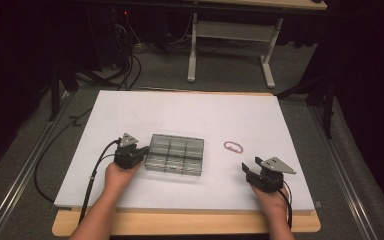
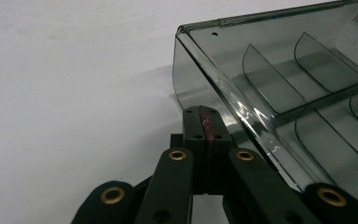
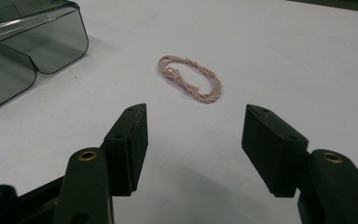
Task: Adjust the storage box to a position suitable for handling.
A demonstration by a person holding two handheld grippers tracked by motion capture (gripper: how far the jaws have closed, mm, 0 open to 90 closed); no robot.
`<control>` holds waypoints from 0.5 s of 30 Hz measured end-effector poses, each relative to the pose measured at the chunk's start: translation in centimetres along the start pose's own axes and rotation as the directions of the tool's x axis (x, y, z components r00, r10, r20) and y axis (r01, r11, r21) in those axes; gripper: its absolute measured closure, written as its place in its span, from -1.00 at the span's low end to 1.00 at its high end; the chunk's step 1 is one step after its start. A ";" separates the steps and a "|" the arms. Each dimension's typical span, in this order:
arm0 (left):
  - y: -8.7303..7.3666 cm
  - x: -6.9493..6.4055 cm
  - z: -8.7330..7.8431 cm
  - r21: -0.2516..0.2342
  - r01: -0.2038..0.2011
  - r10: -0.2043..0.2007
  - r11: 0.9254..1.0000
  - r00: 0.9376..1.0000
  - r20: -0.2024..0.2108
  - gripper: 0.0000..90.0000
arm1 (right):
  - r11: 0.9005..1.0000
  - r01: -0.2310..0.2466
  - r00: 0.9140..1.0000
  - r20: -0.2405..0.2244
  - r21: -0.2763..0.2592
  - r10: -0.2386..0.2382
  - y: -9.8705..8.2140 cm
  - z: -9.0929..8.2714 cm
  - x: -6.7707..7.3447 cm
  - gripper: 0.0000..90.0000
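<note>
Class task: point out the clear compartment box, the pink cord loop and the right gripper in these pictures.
clear compartment box (image 1: 175,154): high view, on its lid's middle.
pink cord loop (image 3: 208,96): right gripper view, on its near strand.
right gripper (image 3: 195,140): right gripper view, midway between its open jaw tips.

This looks like a lab or recording studio. A white board lies on a pale wooden counter (image 1: 180,222) hemmed in by black curtains (image 1: 365,75). Beyond the counter, bundled black cables (image 1: 125,60) trail over grey carpet beside a white metal-legged desk (image 1: 230,30).
</note>
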State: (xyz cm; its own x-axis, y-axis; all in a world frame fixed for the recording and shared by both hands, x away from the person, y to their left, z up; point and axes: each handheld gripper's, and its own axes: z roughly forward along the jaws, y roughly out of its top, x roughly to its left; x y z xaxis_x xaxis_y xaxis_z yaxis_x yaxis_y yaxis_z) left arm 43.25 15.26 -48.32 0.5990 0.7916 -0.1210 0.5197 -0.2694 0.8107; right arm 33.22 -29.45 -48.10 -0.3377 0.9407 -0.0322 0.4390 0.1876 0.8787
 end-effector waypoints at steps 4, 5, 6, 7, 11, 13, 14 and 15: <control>0.1 -0.6 -0.1 0.001 -0.014 0.014 1.000 1.000 0.005 1.00 | 1.000 -0.001 1.000 0.001 0.000 0.001 0.0 0.0 0.0 -0.02; 0.1 -0.6 -0.1 0.001 -0.014 0.014 1.000 1.000 0.005 1.00 | 1.000 0.001 1.000 0.000 0.001 -0.001 0.0 0.0 0.0 -0.02; 0.1 -0.8 -0.2 -0.004 -0.015 0.016 1.000 1.000 0.011 1.00 | 1.000 0.000 1.000 -0.001 0.000 0.000 0.0 0.0 0.0 -0.02; 0.2 -1.3 -0.3 -0.008 -0.030 0.031 1.000 0.999 0.015 1.00 | 1.000 -0.001 1.000 -0.003 -0.001 0.001 0.0 0.0 0.0 -0.02; 0.2 -2.4 -0.4 -0.009 -0.051 0.051 0.999 0.999 0.019 1.00 | 1.000 -0.010 1.000 -0.016 -0.001 0.010 0.0 0.0 -0.1 -0.03; 0.1 -2.9 -0.5 -0.007 -0.059 0.059 0.998 0.998 0.027 1.00 | 1.000 -0.024 0.999 -0.022 0.007 0.024 0.0 0.0 -0.3 -0.03; 0.0 -3.2 -0.5 -0.006 -0.067 0.067 0.998 0.997 0.033 1.00 | 0.999 -0.041 0.999 -0.033 0.015 0.042 0.1 0.1 -0.5 -0.02; 0.0 -3.2 -0.5 -0.006 -0.067 0.067 0.998 0.997 0.033 1.00 | 0.999 -0.041 0.999 -0.033 0.015 0.042 0.1 0.1 -0.5 -0.02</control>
State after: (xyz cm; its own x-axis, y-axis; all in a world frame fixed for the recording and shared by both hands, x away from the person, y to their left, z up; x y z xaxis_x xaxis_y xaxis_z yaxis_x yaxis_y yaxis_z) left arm 41.01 12.95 -47.62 0.6524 0.7531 -0.0852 0.4746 -0.3183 0.8206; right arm 33.51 -29.83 -48.00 -0.3467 0.9377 0.0204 0.4652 0.1530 0.8719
